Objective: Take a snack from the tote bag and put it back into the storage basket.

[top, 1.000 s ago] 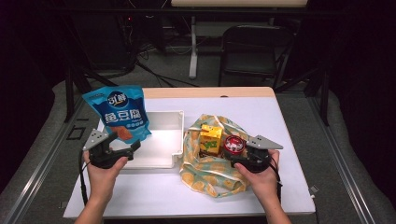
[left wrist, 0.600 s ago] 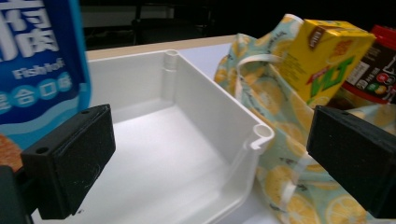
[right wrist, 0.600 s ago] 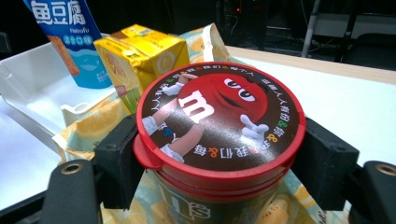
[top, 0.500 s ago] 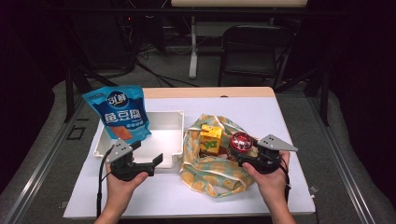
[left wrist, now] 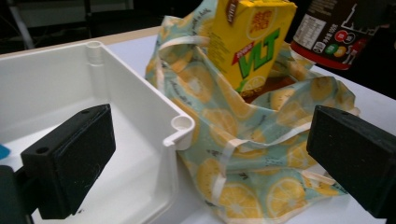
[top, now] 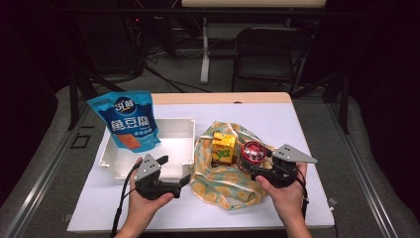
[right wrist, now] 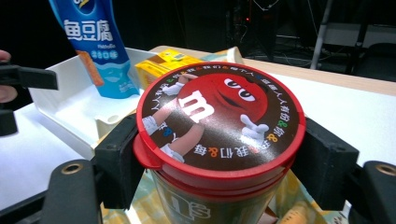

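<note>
Red-lidded candy tub (right wrist: 219,140): pinched by the right tool (top: 257,166), now lifted slightly above the lemon-print bag (top: 223,183). Left tool (top: 173,173): spread, empty, shifted from the blue snack pouch (top: 130,119) toward the bag's edge. Transfer to the white tray (top: 173,126) is judged imminent.

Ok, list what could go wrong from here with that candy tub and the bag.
1. The right gripper clamps the candy tub just under its red lid; the smooth round wall might slip or twist as it is moved.
2. The juice carton stands close beside the tub in the soft lemon-print bag, so it could get knocked over.
3. The open left gripper sits near the white tray corner and loose bag folds, and may snag them.
</note>
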Available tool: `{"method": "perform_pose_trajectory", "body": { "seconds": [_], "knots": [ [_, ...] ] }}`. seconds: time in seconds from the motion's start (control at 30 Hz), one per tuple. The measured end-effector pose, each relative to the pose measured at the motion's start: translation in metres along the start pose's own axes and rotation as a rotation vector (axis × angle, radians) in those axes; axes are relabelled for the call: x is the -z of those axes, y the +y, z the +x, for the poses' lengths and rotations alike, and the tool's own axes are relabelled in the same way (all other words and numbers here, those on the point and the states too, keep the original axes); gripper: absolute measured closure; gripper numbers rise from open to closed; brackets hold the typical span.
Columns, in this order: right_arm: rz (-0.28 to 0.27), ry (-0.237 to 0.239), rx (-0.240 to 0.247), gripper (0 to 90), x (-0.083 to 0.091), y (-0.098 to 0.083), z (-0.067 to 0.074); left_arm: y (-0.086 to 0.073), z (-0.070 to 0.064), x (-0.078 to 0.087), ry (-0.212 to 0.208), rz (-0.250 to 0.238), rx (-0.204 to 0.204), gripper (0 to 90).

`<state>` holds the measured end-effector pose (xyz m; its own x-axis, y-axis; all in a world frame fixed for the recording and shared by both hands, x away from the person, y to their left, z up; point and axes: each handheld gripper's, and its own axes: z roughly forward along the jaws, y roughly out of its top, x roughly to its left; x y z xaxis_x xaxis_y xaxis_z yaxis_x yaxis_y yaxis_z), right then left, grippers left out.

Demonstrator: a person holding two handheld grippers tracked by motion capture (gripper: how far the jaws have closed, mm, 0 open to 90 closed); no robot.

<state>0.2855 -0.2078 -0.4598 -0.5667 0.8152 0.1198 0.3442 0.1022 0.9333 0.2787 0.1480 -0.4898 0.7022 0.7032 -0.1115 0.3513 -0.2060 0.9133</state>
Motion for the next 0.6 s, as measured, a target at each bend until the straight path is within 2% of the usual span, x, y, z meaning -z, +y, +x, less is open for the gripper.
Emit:
{"method": "perform_pose_trajectory", "body": {
  "seconds": [0.3, 0.43, 0.6],
  "knots": [
    [0.007, 0.035, 0.031, 25.4, 0.002, 0.002, 0.015, -0.001, -0.010, -0.005, -0.022, 0.009, -0.024, 1.6],
    [0.003, 0.047, 0.032, 25.4, 0.001, 0.002, 0.020, -0.001, -0.013, -0.006, -0.027, 0.008, -0.021, 1.7],
    [0.008, 0.065, 0.040, 25.4, 0.000, 0.002, 0.029, -0.001, -0.019, -0.007, -0.041, 0.006, -0.037, 1.8]
  ]
}}
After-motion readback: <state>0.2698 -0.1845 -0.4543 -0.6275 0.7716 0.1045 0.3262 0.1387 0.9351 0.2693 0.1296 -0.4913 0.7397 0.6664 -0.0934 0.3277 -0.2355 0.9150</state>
